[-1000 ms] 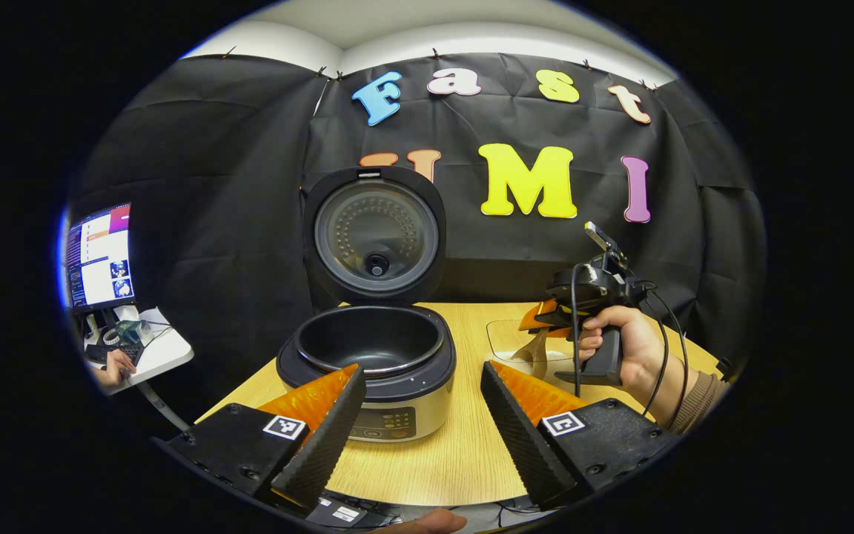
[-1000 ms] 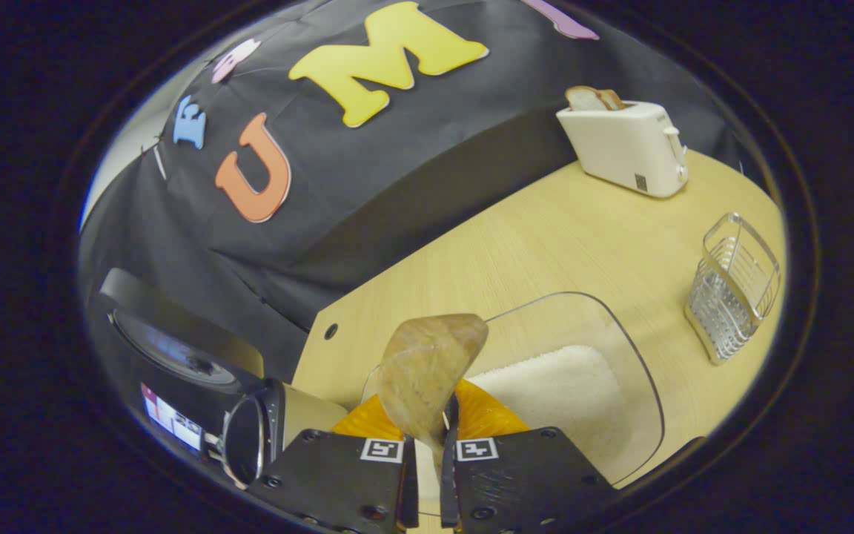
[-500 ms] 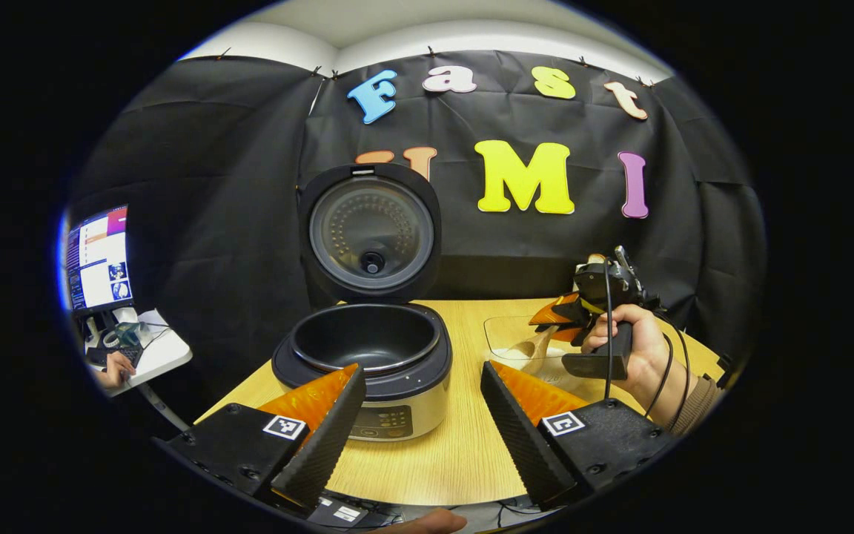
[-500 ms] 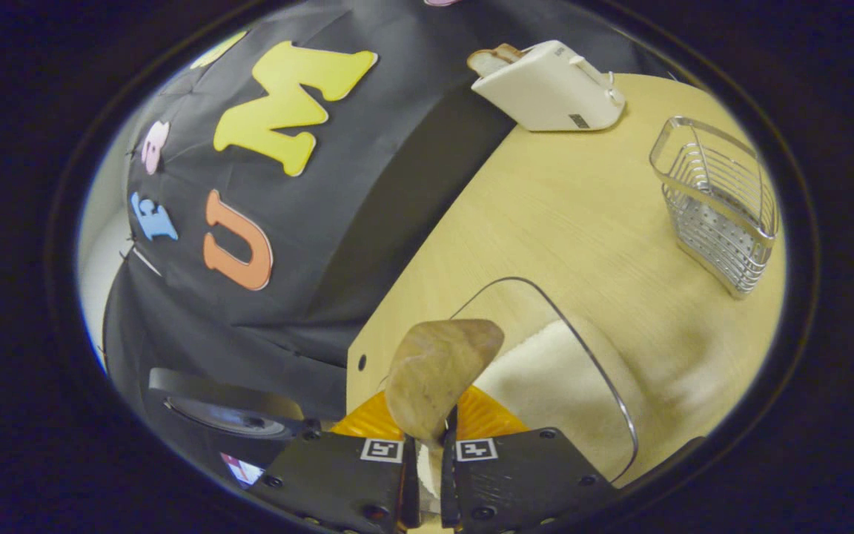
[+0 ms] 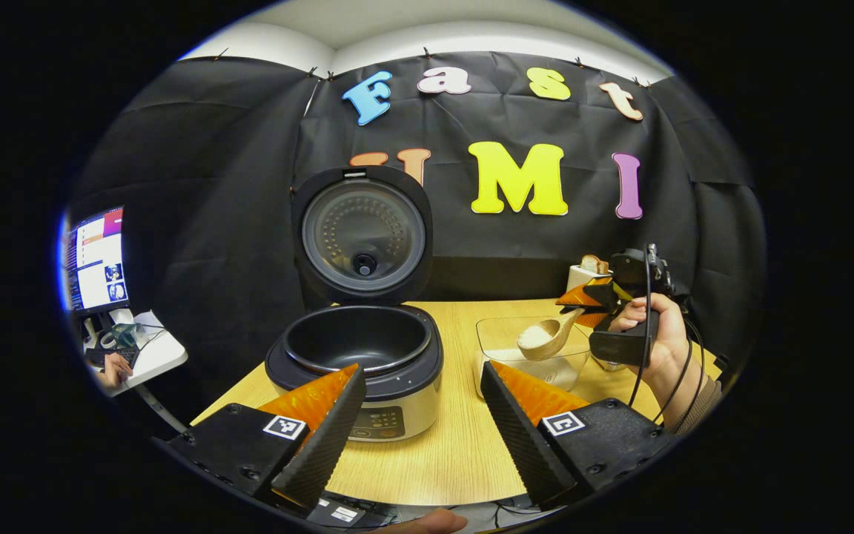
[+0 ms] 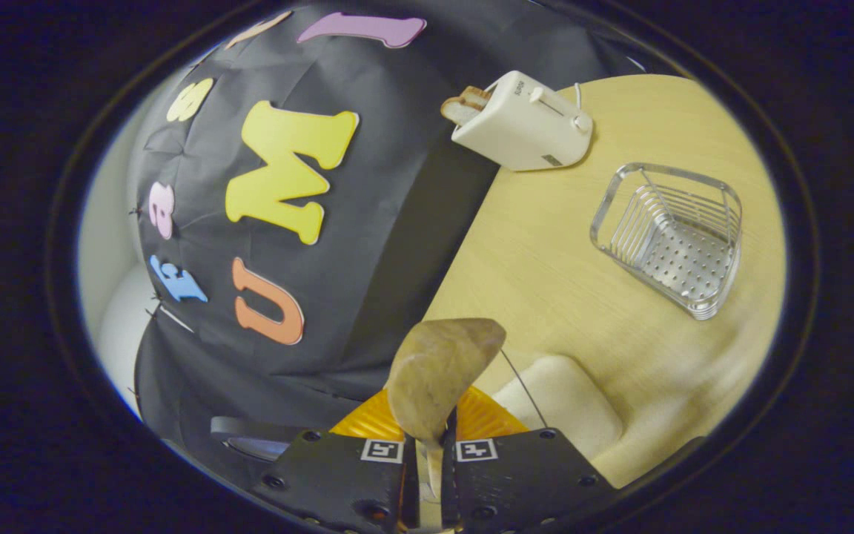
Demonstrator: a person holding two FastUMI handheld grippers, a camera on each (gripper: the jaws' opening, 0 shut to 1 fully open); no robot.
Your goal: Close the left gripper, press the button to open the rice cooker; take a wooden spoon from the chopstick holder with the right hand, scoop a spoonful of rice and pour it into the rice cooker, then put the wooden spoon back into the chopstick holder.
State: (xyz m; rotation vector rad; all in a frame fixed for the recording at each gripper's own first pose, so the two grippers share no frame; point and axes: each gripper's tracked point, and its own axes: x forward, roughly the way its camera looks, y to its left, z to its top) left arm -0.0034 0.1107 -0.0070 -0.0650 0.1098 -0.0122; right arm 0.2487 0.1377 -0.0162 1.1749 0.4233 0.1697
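Spoon (image 6: pixel 438 371) handle hidden between clamped jaws

1. The left gripper (image 5: pixel 419 415) has black blocky finger bodies with small screws; each carries a square black-and-white marker; the inner finger faces are ribbed.
2. The right gripper (image 5: pixel 596 298), just beside the toaster (image 5: pixel 583 274), has a black handle; black cables loop from it.
3. The hand (image 5: pixel 657 334) on it shows a brownish ribbed sleeve cuff (image 5: pixel 697 404).
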